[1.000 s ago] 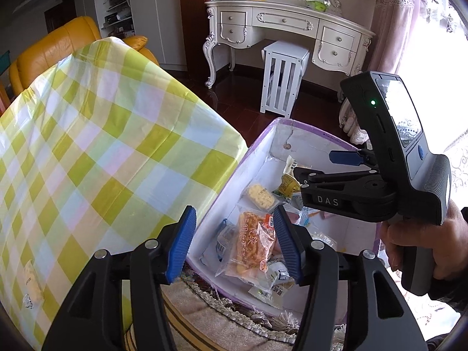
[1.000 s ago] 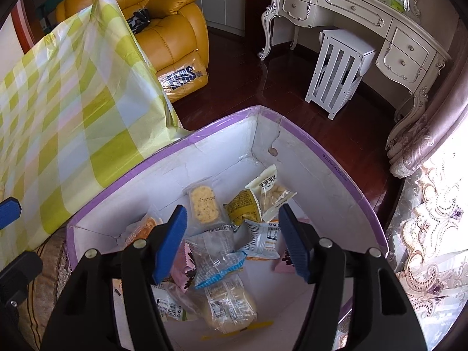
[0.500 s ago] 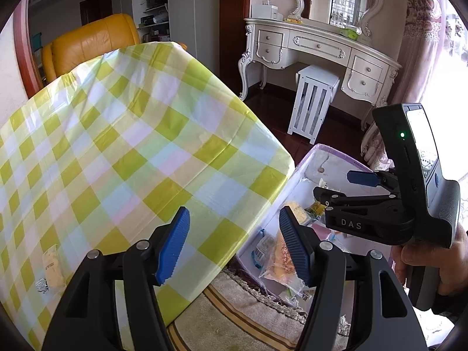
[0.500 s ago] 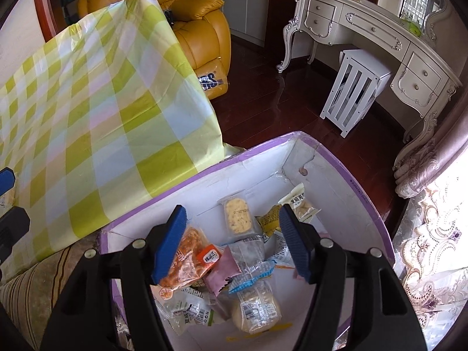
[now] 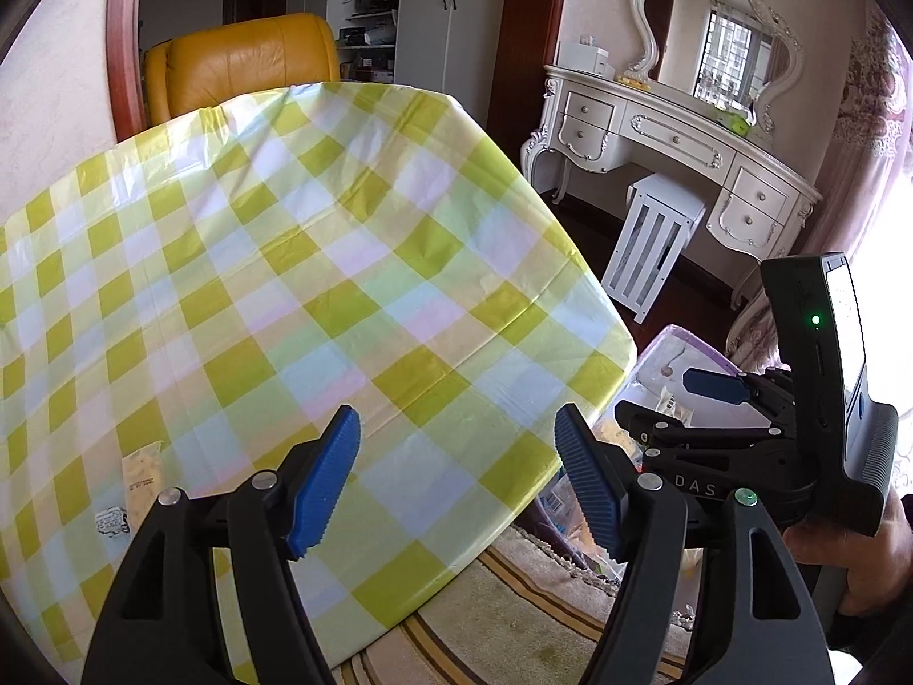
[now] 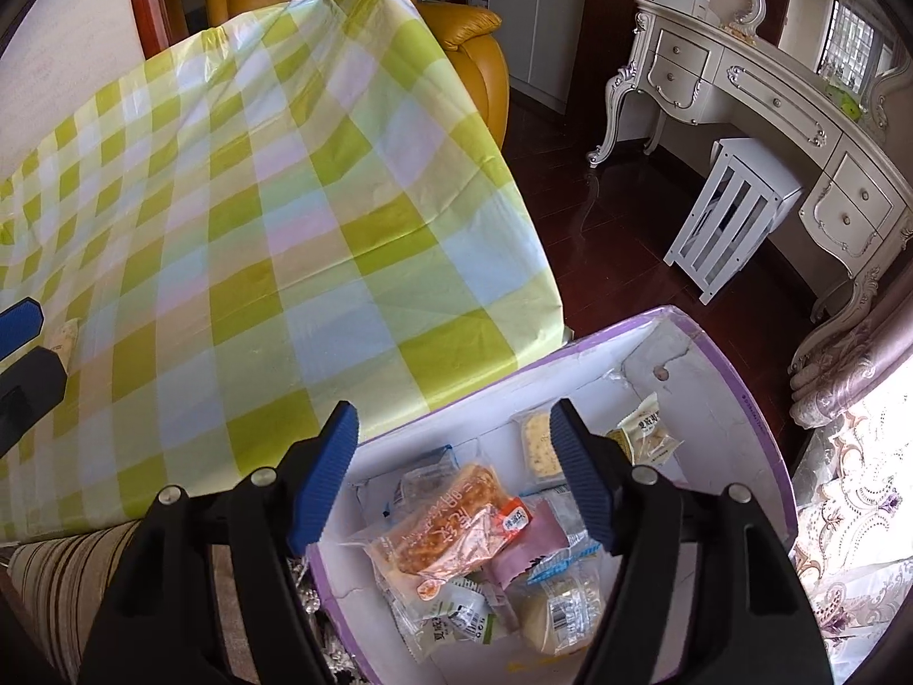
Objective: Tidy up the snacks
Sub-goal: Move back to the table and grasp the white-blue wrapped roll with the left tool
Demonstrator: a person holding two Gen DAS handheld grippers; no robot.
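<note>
A white box with a purple rim (image 6: 742,394) sits on the floor beside the table and holds several snack packets, a large orange one (image 6: 451,525) on top. My right gripper (image 6: 453,474) hangs above the box's near left corner, jaws opening, nothing between them. My left gripper (image 5: 456,479) hovers over the edge of the yellow-green checked table (image 5: 285,285), jaws also opening and empty. One pale snack packet (image 5: 140,468) lies on the cloth to its left. The right gripper (image 5: 667,399) shows at the right in the left wrist view, over the box (image 5: 679,342).
A striped rug (image 5: 513,616) lies under the table edge and box. A white stool (image 6: 730,217) and a dressing table (image 6: 799,114) stand on the dark floor behind. A yellow armchair (image 6: 468,40) is behind the table, curtains (image 6: 856,456) to the right.
Both grippers have risen and shifted left from over the box toward the table. Their jaws have widened. The box has slid toward the lower right of both views.
</note>
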